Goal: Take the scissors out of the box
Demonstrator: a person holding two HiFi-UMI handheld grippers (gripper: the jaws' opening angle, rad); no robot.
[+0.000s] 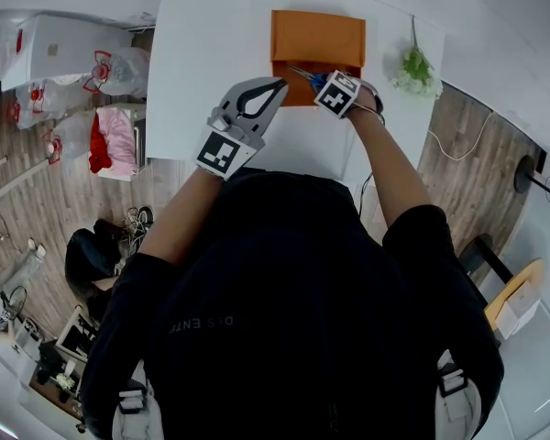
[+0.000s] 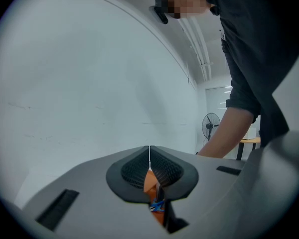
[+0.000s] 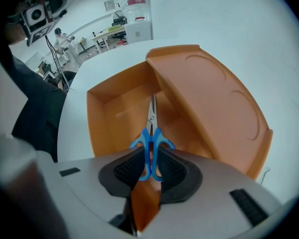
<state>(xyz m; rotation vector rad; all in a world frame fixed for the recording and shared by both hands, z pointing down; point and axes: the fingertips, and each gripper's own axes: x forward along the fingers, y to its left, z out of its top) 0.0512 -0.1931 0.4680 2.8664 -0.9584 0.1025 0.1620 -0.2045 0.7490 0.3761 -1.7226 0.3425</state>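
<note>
While our right gripper (image 3: 150, 163) clamps the scissors (image 3: 151, 128) by their blue handles inside the orange box (image 3: 102, 116), we judge them light, rigid and slippery; the left gripper (image 2: 149, 157) is closed on nothing.

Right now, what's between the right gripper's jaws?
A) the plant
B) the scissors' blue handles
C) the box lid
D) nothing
B: in the right gripper view, the right gripper has its jaws closed on the blue handles of the scissors, whose blades point into the open orange box.
</note>
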